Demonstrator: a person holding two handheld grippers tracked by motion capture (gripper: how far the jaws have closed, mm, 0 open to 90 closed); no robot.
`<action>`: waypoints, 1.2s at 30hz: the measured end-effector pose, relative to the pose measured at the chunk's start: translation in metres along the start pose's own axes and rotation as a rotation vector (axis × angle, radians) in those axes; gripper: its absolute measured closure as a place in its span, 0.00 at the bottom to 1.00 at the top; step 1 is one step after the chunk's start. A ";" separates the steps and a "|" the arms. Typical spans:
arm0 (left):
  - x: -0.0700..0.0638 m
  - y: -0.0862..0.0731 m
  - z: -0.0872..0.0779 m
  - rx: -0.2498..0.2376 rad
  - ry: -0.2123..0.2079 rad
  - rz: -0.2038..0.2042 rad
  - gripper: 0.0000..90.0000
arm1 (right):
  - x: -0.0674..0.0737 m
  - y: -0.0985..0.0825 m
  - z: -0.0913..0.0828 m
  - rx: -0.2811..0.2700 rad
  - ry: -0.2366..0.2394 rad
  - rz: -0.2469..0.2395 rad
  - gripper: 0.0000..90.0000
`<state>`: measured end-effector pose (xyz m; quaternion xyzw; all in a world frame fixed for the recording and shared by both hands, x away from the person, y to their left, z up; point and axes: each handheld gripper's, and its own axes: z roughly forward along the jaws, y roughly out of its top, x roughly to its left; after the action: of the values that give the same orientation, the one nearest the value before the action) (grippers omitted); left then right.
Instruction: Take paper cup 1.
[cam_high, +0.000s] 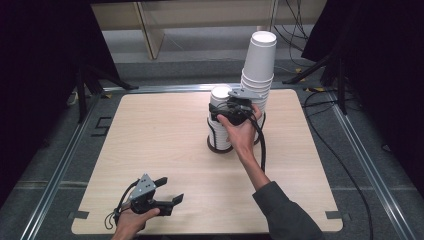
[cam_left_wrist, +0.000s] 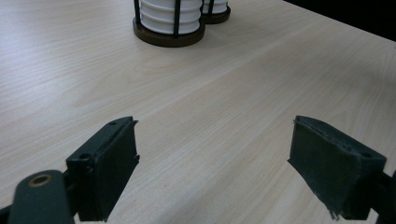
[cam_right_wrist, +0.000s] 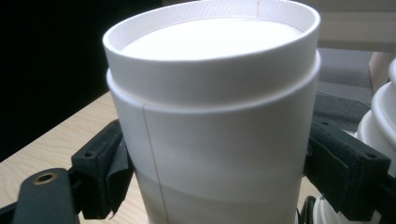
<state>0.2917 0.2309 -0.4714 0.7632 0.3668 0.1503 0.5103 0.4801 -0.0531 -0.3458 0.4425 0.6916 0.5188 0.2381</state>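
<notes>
So we're holding the right gripper (cam_high: 218, 111) up at the shorter stack of white paper cups (cam_high: 218, 122), the one sitting in a dark wire holder (cam_high: 220, 146) near the far middle of the table (cam_high: 165, 150). In the right gripper view its jaws are sitting against both sides of the top cup (cam_right_wrist: 212, 116), so we're gripping it, bottom side up. Just beside it, the taller cup stack (cam_high: 259, 65) is leaning a bit. We're resting the left gripper (cam_high: 169, 190) at the near edge, jaws standing apart with nothing between them.
</notes>
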 end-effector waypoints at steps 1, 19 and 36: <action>0.000 0.000 0.000 0.000 0.000 0.000 0.16 | 0.001 0.000 0.000 0.003 -0.003 0.003 0.18; -0.001 0.000 -0.001 0.009 0.005 -0.002 0.16 | 0.008 0.010 -0.007 -0.031 -0.030 -0.013 0.21; -0.001 0.000 -0.001 0.006 -0.001 0.007 0.16 | 0.016 0.041 -0.029 -0.082 -0.026 -0.037 0.21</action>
<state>0.2909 0.2306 -0.4707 0.7661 0.3645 0.1506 0.5076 0.4643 -0.0514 -0.2959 0.4261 0.6749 0.5363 0.2745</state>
